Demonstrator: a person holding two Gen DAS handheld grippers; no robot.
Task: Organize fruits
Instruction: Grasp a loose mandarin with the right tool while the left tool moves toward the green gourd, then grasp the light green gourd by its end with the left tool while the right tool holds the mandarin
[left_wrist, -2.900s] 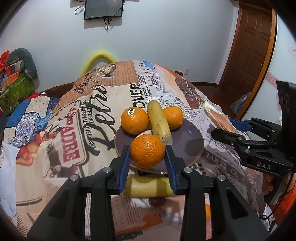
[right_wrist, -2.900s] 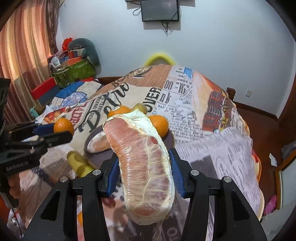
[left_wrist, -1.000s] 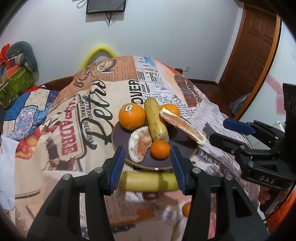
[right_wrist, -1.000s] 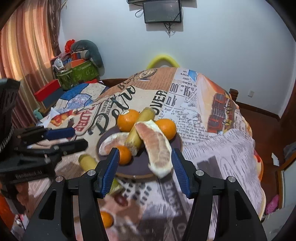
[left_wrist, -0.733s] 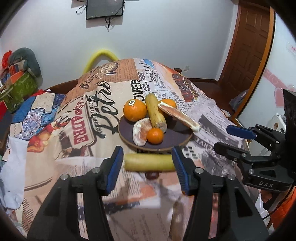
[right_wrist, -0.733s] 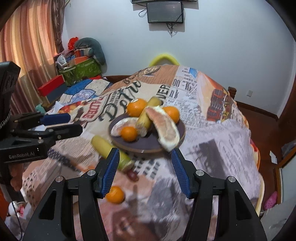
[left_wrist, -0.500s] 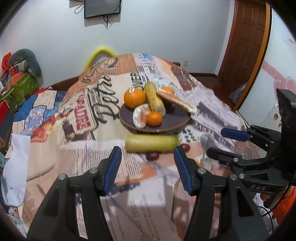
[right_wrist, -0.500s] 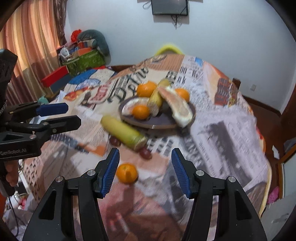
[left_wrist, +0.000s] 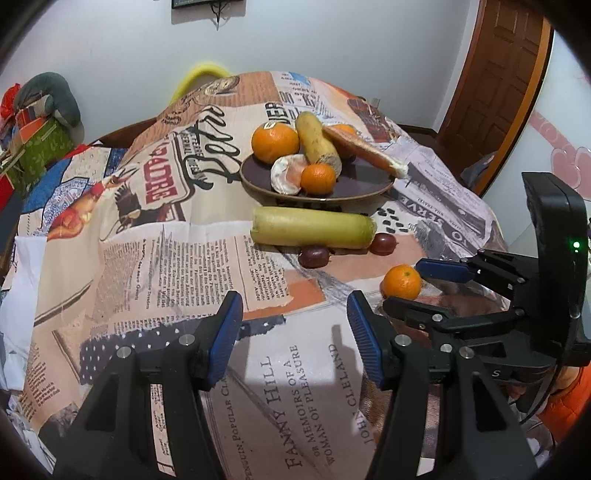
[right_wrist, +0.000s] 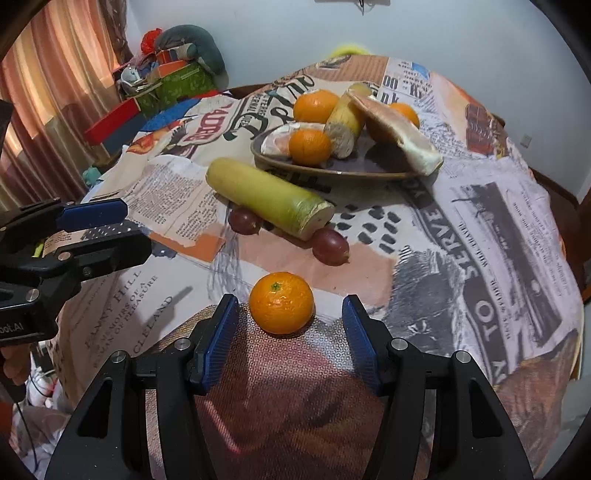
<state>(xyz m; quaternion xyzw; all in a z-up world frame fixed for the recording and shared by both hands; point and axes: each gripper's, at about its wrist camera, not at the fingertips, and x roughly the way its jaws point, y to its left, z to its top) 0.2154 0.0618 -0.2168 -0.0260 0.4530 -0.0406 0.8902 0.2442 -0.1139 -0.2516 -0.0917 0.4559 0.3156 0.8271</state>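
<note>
A dark plate (left_wrist: 325, 195) holds oranges (left_wrist: 275, 142), a yellow stalk piece and pomelo segments (left_wrist: 364, 151). In front of it on the newspaper-print cloth lie a pale green stalk (left_wrist: 312, 227), two red grapes (left_wrist: 314, 257) and a loose small orange (right_wrist: 281, 308). My right gripper (right_wrist: 290, 301) points down at that orange. Its jaws are closing, and the orange sits at the fingertips with a gap to each blue pad. My left gripper (left_wrist: 293, 299) is open over bare cloth, with nothing between its fingers.
The cloth drops off the table's near and right edges. A wooden door (left_wrist: 495, 85) stands at the far right. Boxes and bags (right_wrist: 166, 85) are piled by a curtain (right_wrist: 55, 92) on the left. A person's orange sleeve (left_wrist: 565, 398) is behind the right gripper.
Both grippers let go of their fruit, which now lies on the plate. They drew back and sank toward the table's near side, and the right one now frames the loose small orange.
</note>
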